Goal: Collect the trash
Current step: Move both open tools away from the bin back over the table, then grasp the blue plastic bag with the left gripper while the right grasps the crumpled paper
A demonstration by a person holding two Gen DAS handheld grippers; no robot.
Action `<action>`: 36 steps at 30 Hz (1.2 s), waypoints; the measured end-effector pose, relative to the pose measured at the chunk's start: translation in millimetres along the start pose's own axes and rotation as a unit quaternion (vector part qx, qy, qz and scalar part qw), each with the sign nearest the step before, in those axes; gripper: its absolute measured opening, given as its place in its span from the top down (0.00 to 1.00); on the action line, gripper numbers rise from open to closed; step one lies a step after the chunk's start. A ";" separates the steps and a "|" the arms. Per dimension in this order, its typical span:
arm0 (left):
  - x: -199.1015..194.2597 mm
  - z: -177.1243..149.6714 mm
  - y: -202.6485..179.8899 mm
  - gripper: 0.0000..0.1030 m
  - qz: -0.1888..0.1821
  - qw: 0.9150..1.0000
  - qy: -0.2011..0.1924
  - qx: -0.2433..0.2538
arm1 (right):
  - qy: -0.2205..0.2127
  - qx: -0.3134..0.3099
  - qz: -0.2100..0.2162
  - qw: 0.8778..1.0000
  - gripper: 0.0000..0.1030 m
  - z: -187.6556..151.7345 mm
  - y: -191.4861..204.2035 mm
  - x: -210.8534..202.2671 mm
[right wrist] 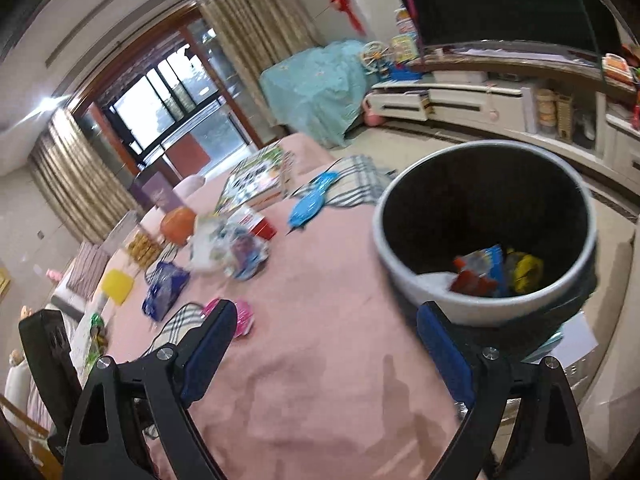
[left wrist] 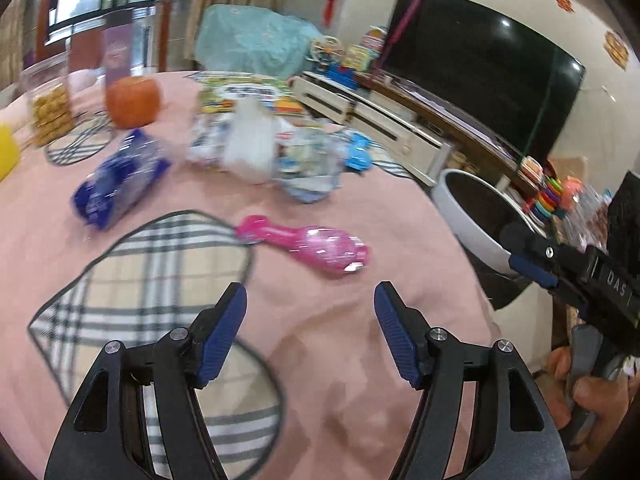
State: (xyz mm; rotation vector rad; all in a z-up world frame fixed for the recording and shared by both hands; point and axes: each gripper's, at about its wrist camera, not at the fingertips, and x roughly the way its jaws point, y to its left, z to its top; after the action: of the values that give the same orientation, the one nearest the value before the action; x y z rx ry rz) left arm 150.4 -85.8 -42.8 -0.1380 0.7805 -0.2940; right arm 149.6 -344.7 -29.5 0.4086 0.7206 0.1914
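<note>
1. The round bin (right wrist: pixel 484 240) has a pale outer wall and a dark inside; at its bottom lie crumpled wrappers (right wrist: pixel 496 272) in red, blue and yellow.
2. A clear jar (left wrist: pixel 50 104) at the far end of the table (left wrist: pixel 360 320) holds stacked biscuits.
3. The left tongs (left wrist: pixel 310 320) tilt down over the pink cloth, their ribbed blue pads apart with nothing between them.
4. The right tongs (right wrist: pixel 322 344) are also apart and empty, just beside the bin's rim.
5. A shiny pink wrapper (left wrist: pixel 308 244) lies ahead of the left tongs, beside a plaid mat (left wrist: pixel 152 280); a blue packet (left wrist: pixel 120 180) and a heap of clear plastic (left wrist: pixel 272 152) lie farther off.
</note>
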 end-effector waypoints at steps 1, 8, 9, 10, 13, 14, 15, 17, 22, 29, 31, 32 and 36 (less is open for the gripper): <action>-2.2 -1.0 8.9 0.34 0.006 1.000 -0.002 -0.006 | 0.004 -0.004 0.003 1.000 0.10 -2.0 5.4 3.1; -16.1 -6.1 43.2 0.28 0.040 0.998 -0.014 -0.036 | 0.021 -0.031 0.019 0.999 0.10 -14.5 36.4 19.0; -17.7 -6.8 47.1 0.27 0.046 0.998 -0.017 -0.039 | 0.023 -0.035 0.021 0.999 0.10 -15.6 40.3 21.6; -18.9 -7.4 50.8 0.27 0.050 0.998 -0.018 -0.041 | 0.024 -0.039 0.024 0.999 0.10 -16.7 44.3 24.1; -20.8 -9.0 62.9 0.26 0.058 0.997 -0.018 -0.050 | 0.028 -0.048 0.026 0.998 0.10 -19.9 54.8 31.9; -20.8 -9.3 65.2 0.26 0.061 0.997 -0.018 -0.052 | 0.030 -0.049 0.026 0.998 0.10 -20.6 56.8 33.9; -20.8 -9.7 68.9 0.25 0.064 0.996 -0.018 -0.055 | 0.032 -0.049 0.028 0.998 0.10 -21.0 58.9 36.8; -21.6 -10.6 74.1 0.24 0.070 0.996 -0.019 -0.058 | 0.035 -0.047 0.035 0.998 0.10 -22.0 61.8 41.4; -18.0 -7.1 89.4 0.22 0.084 0.994 -0.016 -0.068 | 0.037 -0.064 0.035 0.997 0.10 -21.1 73.6 56.4; -9.1 5.3 103.9 0.22 0.103 0.993 -0.013 -0.064 | 0.039 -0.079 0.034 0.995 0.10 -16.5 81.9 75.7; -5.7 12.2 108.8 0.21 0.108 0.992 -0.014 -0.061 | 0.035 -0.086 0.033 0.995 0.10 -14.3 85.3 80.7; -3.9 15.1 110.8 0.21 0.110 0.992 -0.014 -0.060 | 0.035 -0.088 0.030 0.995 0.10 -12.7 86.3 83.1; 2.9 30.4 119.7 0.20 0.121 0.991 -0.019 -0.053 | 0.032 -0.084 0.030 0.995 0.10 -3.8 88.0 93.8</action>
State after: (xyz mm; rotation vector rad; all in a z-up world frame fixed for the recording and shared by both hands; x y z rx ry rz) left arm 199.0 27.5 -50.9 -0.1471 0.7668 -0.0197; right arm 213.6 -235.1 -50.8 0.2641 0.7506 0.3199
